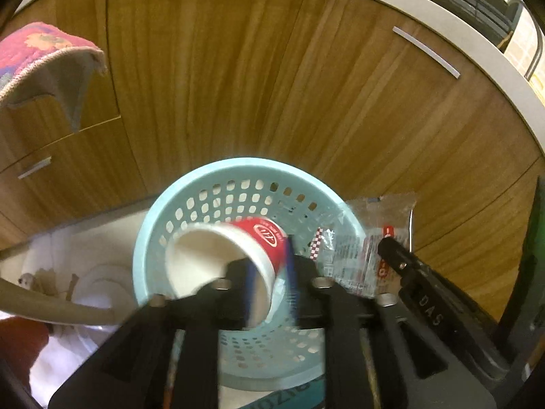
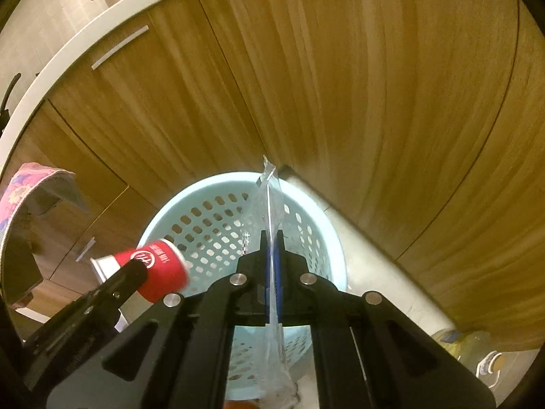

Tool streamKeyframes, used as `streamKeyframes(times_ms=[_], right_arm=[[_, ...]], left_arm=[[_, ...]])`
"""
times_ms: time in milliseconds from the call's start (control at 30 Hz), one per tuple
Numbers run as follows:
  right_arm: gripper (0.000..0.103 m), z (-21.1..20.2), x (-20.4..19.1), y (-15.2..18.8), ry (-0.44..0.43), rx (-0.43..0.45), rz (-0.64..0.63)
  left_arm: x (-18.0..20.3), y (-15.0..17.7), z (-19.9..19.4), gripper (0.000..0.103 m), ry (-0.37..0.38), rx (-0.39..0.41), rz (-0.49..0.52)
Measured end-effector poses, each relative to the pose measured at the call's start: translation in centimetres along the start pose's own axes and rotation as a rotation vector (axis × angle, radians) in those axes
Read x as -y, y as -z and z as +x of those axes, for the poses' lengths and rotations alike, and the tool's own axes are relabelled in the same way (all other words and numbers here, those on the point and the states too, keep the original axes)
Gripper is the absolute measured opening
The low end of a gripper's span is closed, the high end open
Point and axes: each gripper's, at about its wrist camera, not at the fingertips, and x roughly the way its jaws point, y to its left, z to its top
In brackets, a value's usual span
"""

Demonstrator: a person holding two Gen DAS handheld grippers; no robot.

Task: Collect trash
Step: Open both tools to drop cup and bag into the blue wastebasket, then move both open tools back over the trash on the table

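Tongs: our left tongs [image 1: 269,266] gripped the red cup [image 1: 238,255]; right tongs [image 2: 270,266], at 3 o'clock, pinched the clear wrapper [image 2: 269,211] over the basket [image 2: 204,225].

The left claw [image 1: 269,272] hides part of the blurred cup [image 1: 238,248] rim (its print unreadable).
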Motion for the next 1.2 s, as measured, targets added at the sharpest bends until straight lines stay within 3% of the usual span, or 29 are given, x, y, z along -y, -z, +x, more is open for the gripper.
streamKeyframes(times_ms=[67, 233, 367, 667, 900, 1000, 1033, 1200], right_arm=[[0.007, 0.1, 0.0, 0.1, 0.003, -0.011, 0.001], [0.011, -0.7, 0.8, 0.5, -0.018, -0.023, 0.042], [0.02, -2.3, 1.2, 1.0, -0.005, -0.007, 0.059], [0.02, -9.7, 0.7, 1.2, 0.013, 0.087, 0.106], [0.025, -17.2, -5.0, 1.4, 0.015, 0.197, 0.039], [0.039, -19.7, -8.1, 1.8, -0.004, 0.237, 0.0], [0.05, -20.5, -9.3, 2.0, -0.01, 0.252, -0.017], [0.052, -23.9, -16.5, 3.3, -0.051, 0.293, -0.13]], left_arm=[[-0.3, 0.1, -0.5, 0.033, -0.001, 0.007, -0.009], [-0.3, 0.0, -1.5, 0.042, 0.023, 0.005, -0.031], [0.0, 0.4, -3.4, 0.044, 0.052, 0.009, -0.039], [1.6, 0.0, -12.3, 0.045, 0.159, 0.107, -0.012], [0.1, -1.6, -21.2, 0.056, 0.222, 0.244, 0.024], [-1.6, -2.3, -24.2, 0.059, 0.238, 0.268, 0.024], [-2.2, -2.5, -24.9, 0.059, 0.242, 0.275, 0.022], [-6.4, -3.3, -29.6, 0.064, 0.232, 0.345, 0.029]])
